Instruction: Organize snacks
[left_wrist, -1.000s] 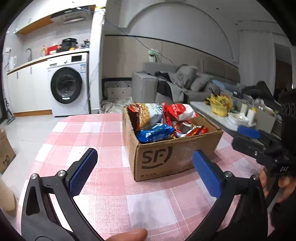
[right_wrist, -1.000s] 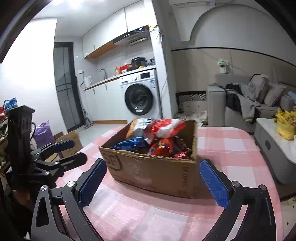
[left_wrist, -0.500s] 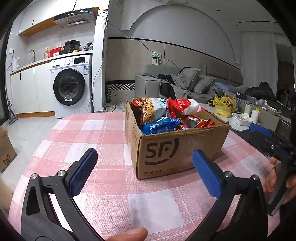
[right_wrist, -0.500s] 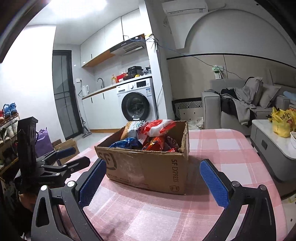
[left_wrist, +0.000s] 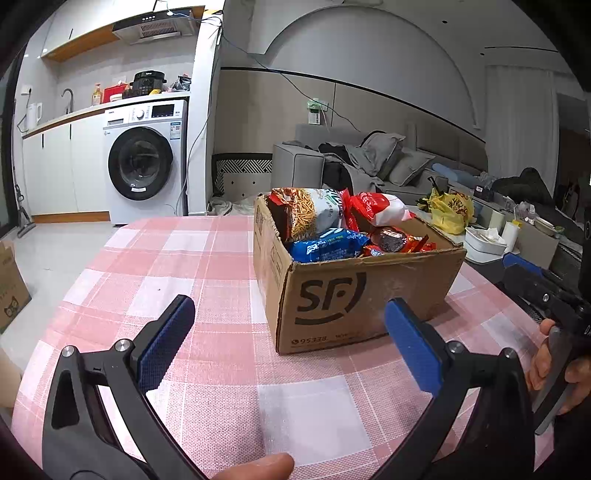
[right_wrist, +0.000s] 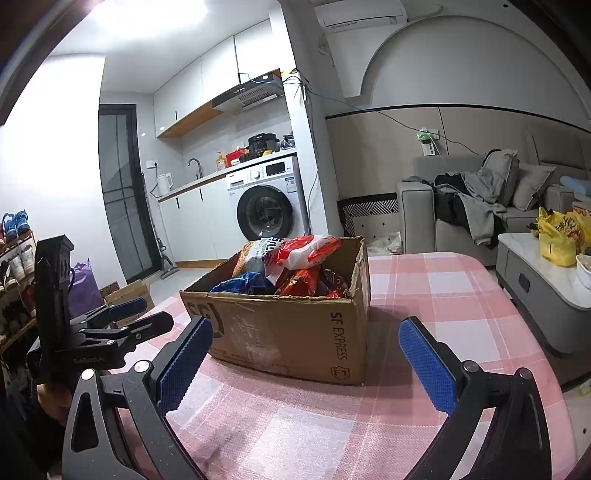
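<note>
A brown SF cardboard box (left_wrist: 354, 295) (right_wrist: 295, 332) stands on the pink checked tablecloth (left_wrist: 192, 266). It holds several snack packets: a noodle-snack bag (left_wrist: 310, 214), a red and white bag (left_wrist: 376, 206) (right_wrist: 306, 251), a blue packet (left_wrist: 328, 247) (right_wrist: 240, 286). My left gripper (left_wrist: 288, 332) is open in front of the box's near left corner, holding nothing. My right gripper (right_wrist: 304, 354) is open before the box's other side, holding nothing. Each gripper shows in the other's view, at the right edge (left_wrist: 532, 280) and at the left (right_wrist: 122, 321).
A washing machine (left_wrist: 144, 162) and kitchen counter stand behind the table. A grey sofa (left_wrist: 369, 162) with clothes is at the back right. A low white table (right_wrist: 546, 280) carries a yellow bag (right_wrist: 557, 236). Cardboard boxes (right_wrist: 125, 295) sit on the floor at left.
Both cameras have tilted upward and dropped lower toward the table, so the box now appears more side-on. Both grippers stayed open and the box has not moved.
</note>
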